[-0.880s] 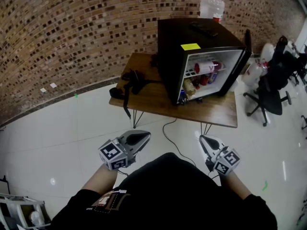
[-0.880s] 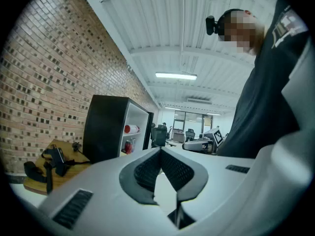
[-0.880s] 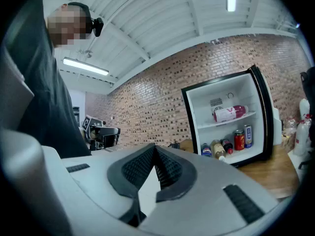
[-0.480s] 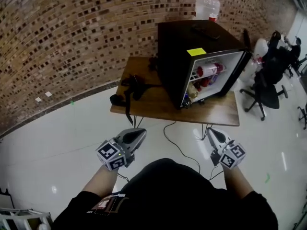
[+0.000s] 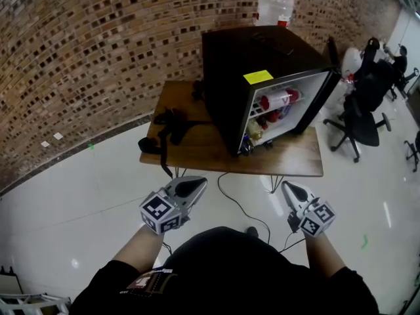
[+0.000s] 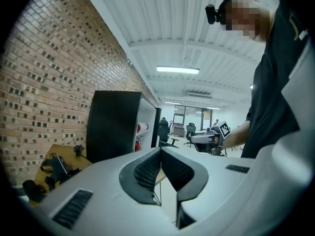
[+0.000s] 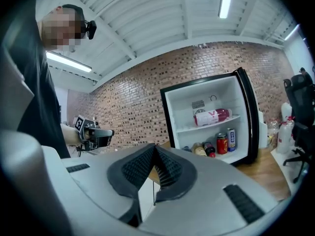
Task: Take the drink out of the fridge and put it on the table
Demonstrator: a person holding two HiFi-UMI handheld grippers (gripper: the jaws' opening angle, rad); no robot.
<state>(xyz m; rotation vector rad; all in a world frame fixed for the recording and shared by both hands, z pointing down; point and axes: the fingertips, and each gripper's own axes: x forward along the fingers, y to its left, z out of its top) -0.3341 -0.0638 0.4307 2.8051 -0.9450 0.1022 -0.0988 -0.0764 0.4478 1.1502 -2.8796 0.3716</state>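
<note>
A black mini fridge [image 5: 256, 64] stands open on a wooden table [image 5: 289, 159], its door [image 5: 319, 97] swung right. On its upper shelf lies a pink bottle [image 7: 210, 116]; on the floor of the fridge stand a red can [image 7: 222, 143], a blue can [image 7: 231, 139] and small bottles. My left gripper [image 5: 197, 186] and right gripper [image 5: 287, 190] hover over the floor in front of the table, well short of the fridge. Both have their jaws together with nothing between them.
A black strap and camera gear [image 5: 167, 123] lie on the table's left part. A clear water jug [image 5: 273, 8] stands behind the fridge. Black office chairs [image 5: 364, 104] are at the right. A cable [image 5: 239, 202] runs across the white floor below the table.
The view has shifted: the table and fridge sit a little farther left and nearer. Both grippers stay in front of me, shut, about where they were.
</note>
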